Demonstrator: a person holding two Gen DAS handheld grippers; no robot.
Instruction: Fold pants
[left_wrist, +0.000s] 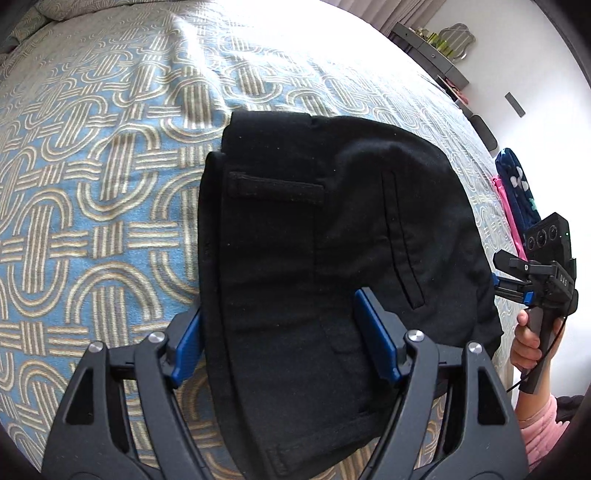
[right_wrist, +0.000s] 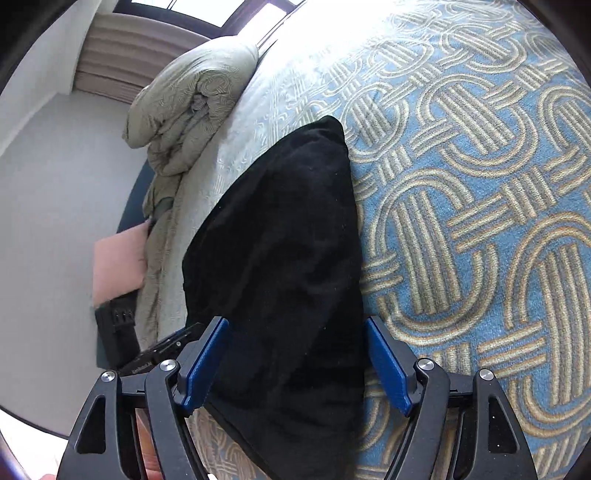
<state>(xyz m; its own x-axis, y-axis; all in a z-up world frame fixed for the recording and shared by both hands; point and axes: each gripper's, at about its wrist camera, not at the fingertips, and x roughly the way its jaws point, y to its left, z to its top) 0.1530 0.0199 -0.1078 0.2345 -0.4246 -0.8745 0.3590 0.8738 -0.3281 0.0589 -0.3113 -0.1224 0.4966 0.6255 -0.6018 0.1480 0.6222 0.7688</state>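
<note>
The black pants (left_wrist: 314, 240) lie folded into a compact bundle on the blue patterned bedspread (left_wrist: 92, 184), waistband and belt loop on top. My left gripper (left_wrist: 280, 332) is open, its blue pads either side of the bundle's near edge, gripping nothing. In the right wrist view the pants (right_wrist: 288, 258) stretch away along the bed's edge. My right gripper (right_wrist: 297, 362) is open, its blue pads straddling the near end of the cloth. The right gripper also shows in the left wrist view (left_wrist: 517, 277), held in a hand at the bundle's right side.
A bunched grey-green duvet (right_wrist: 192, 96) lies at the far end of the bed. A pink cushion (right_wrist: 118, 262) and black case (right_wrist: 114, 328) sit on the floor beside it. Dark blue and pink clothing (left_wrist: 513, 192) lies at the bed's right edge. Shelves (left_wrist: 436, 48) stand against the wall.
</note>
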